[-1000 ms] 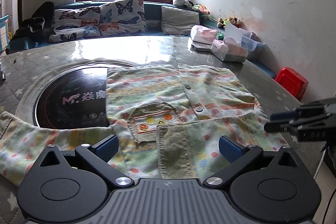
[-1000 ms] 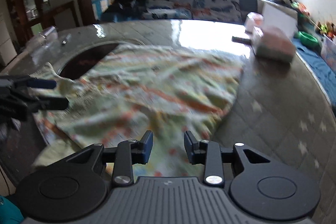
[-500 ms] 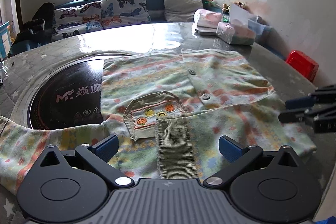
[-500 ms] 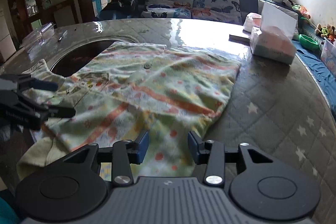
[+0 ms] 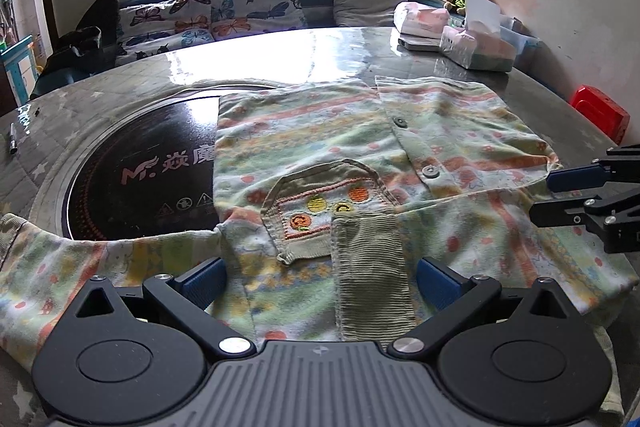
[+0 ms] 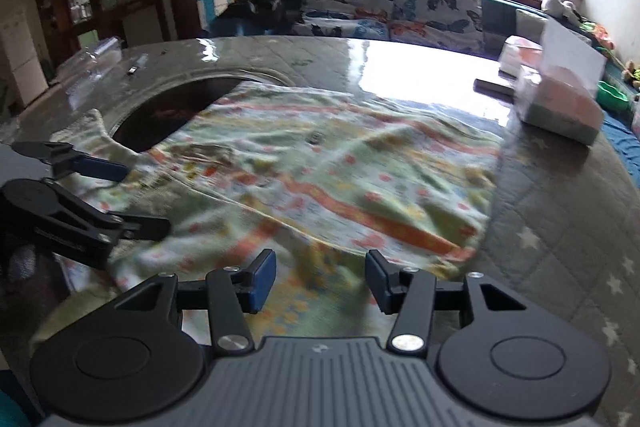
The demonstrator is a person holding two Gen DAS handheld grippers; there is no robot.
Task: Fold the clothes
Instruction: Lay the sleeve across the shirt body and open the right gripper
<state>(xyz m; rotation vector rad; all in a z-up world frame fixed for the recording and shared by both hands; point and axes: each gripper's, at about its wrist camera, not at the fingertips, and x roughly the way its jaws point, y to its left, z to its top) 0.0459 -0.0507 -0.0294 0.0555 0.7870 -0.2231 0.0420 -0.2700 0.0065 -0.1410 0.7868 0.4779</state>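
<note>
While the shirt (image 5: 360,187) is lying flat on the round table (image 5: 120,87), partly folded, with its far left corner overlapping the dark cooktop (image 5: 132,179), both claws are hovering over its near edge. Starting at the left: one sleeve (image 5: 60,267) is trailing out sideways past the left gripper (image 5: 320,283), well clear of the body. That gripper is standing wide, nothing between its pads, with the ribbed cuff (image 5: 370,275) and pocket (image 5: 328,203) lying straight ahead of it. Moving right: the folded-over panel with buttons is running away toward the tissue box (image 5: 476,47). The right gripper (image 6: 320,279) is sitting over the shirt's near right hem, jaws about half apart and just now opening, cloth beneath but not pinched. Judging by this, the loose left sleeve is nearer the left hand, its length running crosswise to that claw.
</note>
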